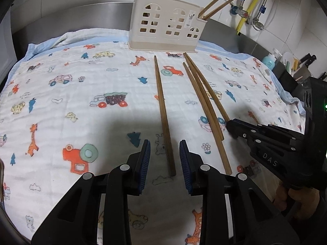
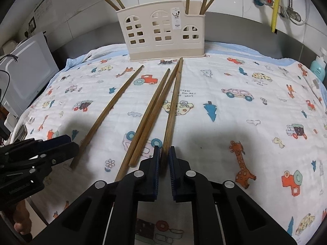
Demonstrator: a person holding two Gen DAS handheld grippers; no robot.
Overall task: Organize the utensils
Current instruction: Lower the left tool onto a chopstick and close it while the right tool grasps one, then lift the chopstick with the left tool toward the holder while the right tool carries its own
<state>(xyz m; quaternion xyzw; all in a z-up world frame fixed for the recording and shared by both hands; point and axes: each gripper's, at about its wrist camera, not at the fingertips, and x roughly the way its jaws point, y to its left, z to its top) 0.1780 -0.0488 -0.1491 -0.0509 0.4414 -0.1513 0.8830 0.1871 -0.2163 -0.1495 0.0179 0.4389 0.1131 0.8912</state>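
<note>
Several brown wooden chopsticks lie on the printed cloth (image 1: 81, 106) in front of a cream house-shaped utensil holder (image 1: 165, 22), which has more chopsticks standing in it. My left gripper (image 1: 165, 149) is open, its fingers on either side of the near end of the leftmost chopstick (image 1: 163, 110). My right gripper (image 2: 164, 153) is shut on the near end of the rightmost chopstick (image 2: 173, 104); it also shows in the left wrist view (image 1: 231, 123). Two more chopsticks (image 2: 151, 112) lie between those. The holder also shows in the right wrist view (image 2: 161, 32).
A steel counter back and tiled wall stand behind the holder. Pipes and a yellow hose (image 1: 251, 4) hang at the right. A teal bottle (image 1: 269, 60) and knives stand at the far right. A white appliance (image 2: 26, 69) stands left of the cloth.
</note>
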